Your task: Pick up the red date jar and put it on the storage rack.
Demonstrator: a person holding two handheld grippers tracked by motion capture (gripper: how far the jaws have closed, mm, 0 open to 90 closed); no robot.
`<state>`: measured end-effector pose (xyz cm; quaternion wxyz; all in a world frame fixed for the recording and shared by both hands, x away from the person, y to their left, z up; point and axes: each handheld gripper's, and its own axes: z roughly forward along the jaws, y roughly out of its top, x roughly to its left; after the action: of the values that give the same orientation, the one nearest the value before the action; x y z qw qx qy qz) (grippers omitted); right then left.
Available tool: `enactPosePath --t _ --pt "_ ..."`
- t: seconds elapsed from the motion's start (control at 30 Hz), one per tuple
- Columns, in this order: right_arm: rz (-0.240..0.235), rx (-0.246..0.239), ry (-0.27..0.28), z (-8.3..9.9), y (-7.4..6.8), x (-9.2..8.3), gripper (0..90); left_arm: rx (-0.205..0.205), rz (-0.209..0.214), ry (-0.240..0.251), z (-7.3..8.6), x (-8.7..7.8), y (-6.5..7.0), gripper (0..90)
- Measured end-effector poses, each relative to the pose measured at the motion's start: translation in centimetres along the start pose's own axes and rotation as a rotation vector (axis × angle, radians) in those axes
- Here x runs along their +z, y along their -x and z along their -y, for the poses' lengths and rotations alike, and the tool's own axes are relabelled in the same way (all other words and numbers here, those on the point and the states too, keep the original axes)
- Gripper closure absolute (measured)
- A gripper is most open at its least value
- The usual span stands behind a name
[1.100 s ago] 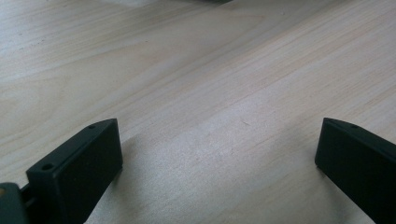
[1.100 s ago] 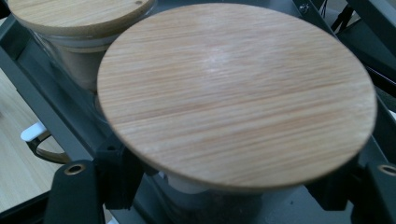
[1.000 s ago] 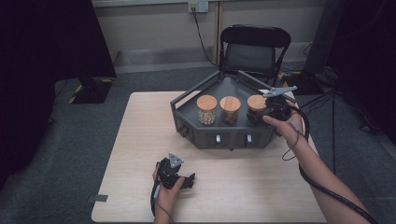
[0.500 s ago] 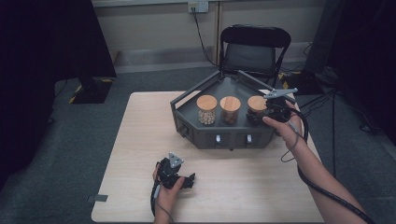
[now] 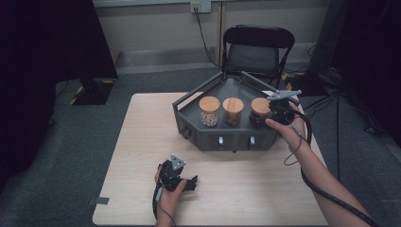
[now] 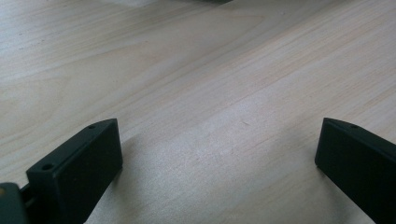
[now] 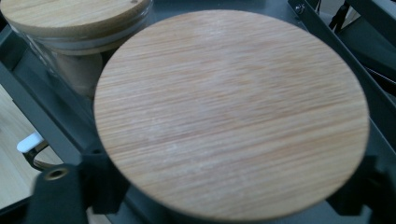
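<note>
A dark grey tray [image 5: 227, 140] on the wooden table holds three glass jars with round wooden lids. The left jar [image 5: 209, 111] has pale contents and the middle jar [image 5: 232, 111] brownish ones. My right gripper [image 5: 259, 120] [image 7: 215, 189] reaches in from the right around the right jar [image 5: 260, 106] [image 7: 233, 112]. Its jaws have just been opening; they stand on either side of the jar, open. My left gripper [image 5: 191, 181] [image 6: 219, 154] rests low on the table near the front edge, open with only bare wood between its jaws.
A black folding chair [image 5: 257, 52] stands behind the table. The tray has raised rails [image 5: 196, 92] on its sides and small white latches [image 5: 220, 140] on its front wall. Cables trail from both grippers; the right one loops beside the tray [image 5: 302, 137].
</note>
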<state>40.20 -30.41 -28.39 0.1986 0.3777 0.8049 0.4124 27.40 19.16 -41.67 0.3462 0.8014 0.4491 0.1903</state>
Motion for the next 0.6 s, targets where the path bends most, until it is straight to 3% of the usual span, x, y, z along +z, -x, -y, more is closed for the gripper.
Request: enactPosePath --t 0.2,0.6 --pt "0.012 0.002 -0.015 -0.1 0.0 -0.3 6.4 0.000 0.000 0.000 0.0 0.0 0.0 0.2" --pt "0.019 0.010 0.004 1.0 -0.1 -1.5 3.5 0.000 0.000 0.000 0.0 0.0 0.0 0.2"
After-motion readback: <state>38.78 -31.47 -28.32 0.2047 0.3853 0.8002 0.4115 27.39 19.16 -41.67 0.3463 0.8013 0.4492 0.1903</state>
